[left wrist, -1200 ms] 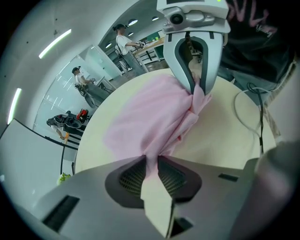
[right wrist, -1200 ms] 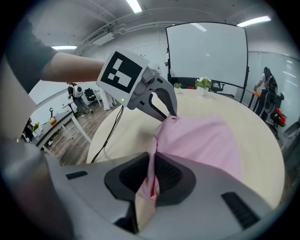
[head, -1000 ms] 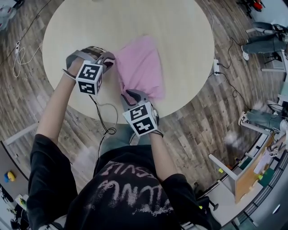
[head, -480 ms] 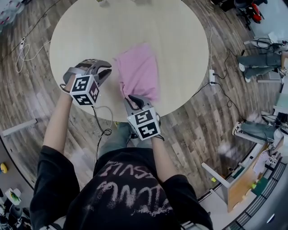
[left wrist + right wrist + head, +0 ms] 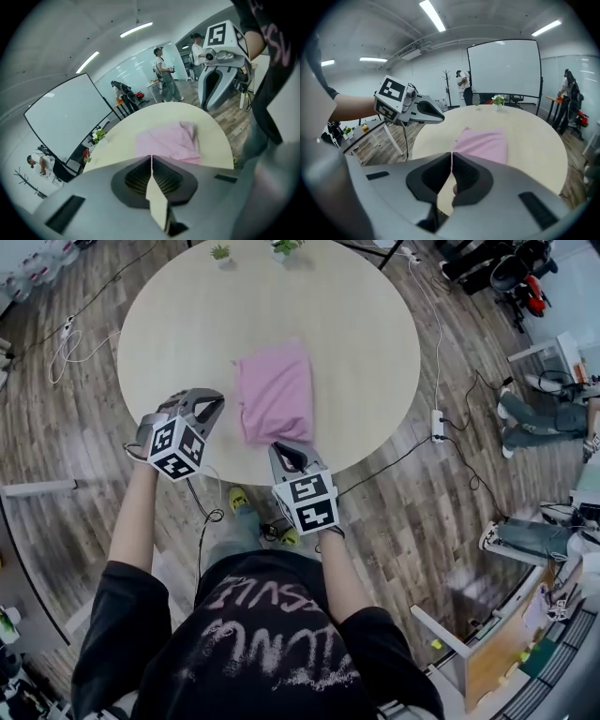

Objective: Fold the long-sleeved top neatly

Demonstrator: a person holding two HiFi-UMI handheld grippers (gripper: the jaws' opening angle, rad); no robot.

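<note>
Pink top [image 5: 275, 401] lies folded on tabletop [image 5: 366, 324], near our edge. We judge it light, limp, quick to slump; pinch corners or fold edge. Left gripper [image 5: 213, 401], right gripper [image 5: 285, 452]: fingers just closed together, nothing between.

I'm seeing the long-sleeved top [image 5: 274, 401] as soft pink cloth, matt and lightly creased, lying on the table [image 5: 187, 324], whose pale surface is looking smooth and matt (wood or laminate, I can't tell). Around the table the floor [image 5: 422, 512] is showing wood-grain planks with a faint sheen. Beside the table's near edge the person's T-shirt [image 5: 272, 634] is reading as black matt cloth.
</note>
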